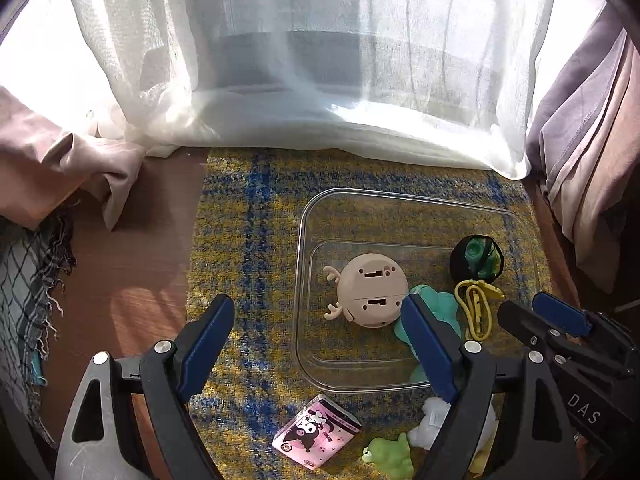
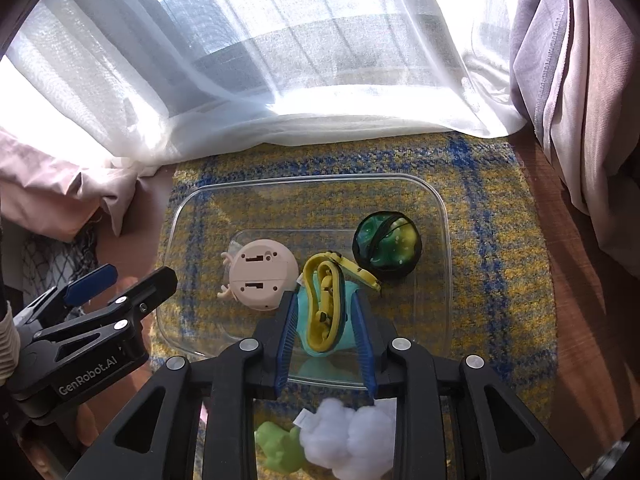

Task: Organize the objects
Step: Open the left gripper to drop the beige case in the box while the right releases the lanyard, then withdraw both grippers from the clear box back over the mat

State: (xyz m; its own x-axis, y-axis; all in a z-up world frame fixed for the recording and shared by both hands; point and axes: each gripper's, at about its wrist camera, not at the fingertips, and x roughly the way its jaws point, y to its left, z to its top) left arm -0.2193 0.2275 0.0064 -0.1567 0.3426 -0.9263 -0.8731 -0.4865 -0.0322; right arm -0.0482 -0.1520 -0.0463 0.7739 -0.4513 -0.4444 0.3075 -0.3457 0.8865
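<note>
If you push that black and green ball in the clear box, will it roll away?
Probably yes: the ball looks round all over, so a nudge would likely start it rolling. It shouldn't get far, since the clear box has raised walls around it. The yellow strap lying beside it might also stop it.

We look at a sunlit window behind a sheer white curtain (image 1: 320,60), mauve drapes (image 2: 580,80) at both sides, and a yellow-and-blue plaid rug (image 1: 248,240) on a reddish wooden floor (image 1: 120,272).
</note>
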